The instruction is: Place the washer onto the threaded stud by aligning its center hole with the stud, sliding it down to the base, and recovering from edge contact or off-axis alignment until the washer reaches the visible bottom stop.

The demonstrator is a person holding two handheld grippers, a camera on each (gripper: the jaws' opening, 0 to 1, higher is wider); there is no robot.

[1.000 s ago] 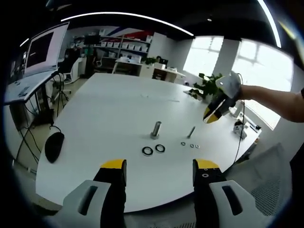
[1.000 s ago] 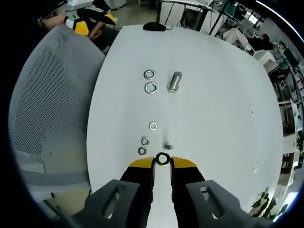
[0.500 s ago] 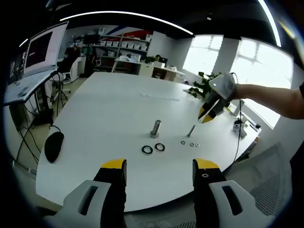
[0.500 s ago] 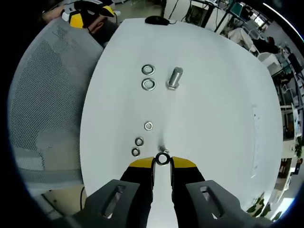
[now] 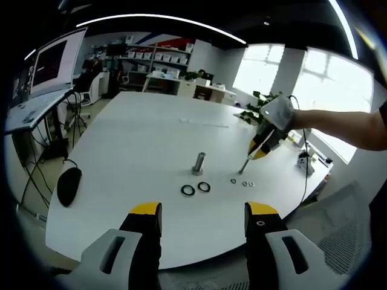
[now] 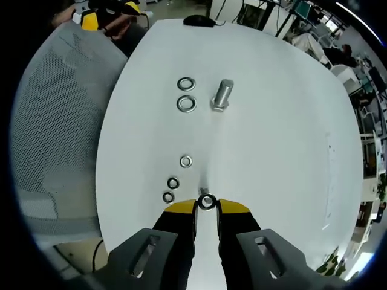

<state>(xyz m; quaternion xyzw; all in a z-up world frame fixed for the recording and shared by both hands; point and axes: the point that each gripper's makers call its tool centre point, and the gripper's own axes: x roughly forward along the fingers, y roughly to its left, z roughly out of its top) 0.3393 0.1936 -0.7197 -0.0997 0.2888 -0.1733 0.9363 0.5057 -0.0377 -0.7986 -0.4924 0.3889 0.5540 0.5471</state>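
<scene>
Two grippers: both over one white table (image 5: 121, 157), one busy and one idle.
Right gripper (image 6: 207, 204): jaws pressed in on a small washer (image 6: 207, 202), pinched by its rim right at the yellow tips.
Washer position: hanging directly above the thin threaded stud (image 6: 204, 192), whose top peeks out just beyond the ring; whether the hole has caught the tip, I cannot tell from this steep angle.
Same gripper from the left gripper view: the right gripper (image 5: 258, 150) comes in from the right on a person's outstretched arm (image 5: 338, 124), tips down at the top of the slender stud (image 5: 243, 167).
Left gripper (image 5: 202, 219): jaws spread wide with nothing between them, held back at the near table edge.
Small washers: three lie loose on the table just beside the stud (image 6: 185, 161), (image 6: 173, 182), (image 6: 168, 197).
Large washers: two rings (image 6: 185, 83), (image 6: 186, 104) rest side by side, farther along the table.
Big bolt: a thick bolt (image 6: 222, 95) stands upright on its head, near the two large washers.
Mouse: a dark mouse (image 5: 68, 186) sits near the table's left edge in the left gripper view.
Chair: a grey mesh chair back (image 6: 54, 133) stands against the table side in the right gripper view.
</scene>
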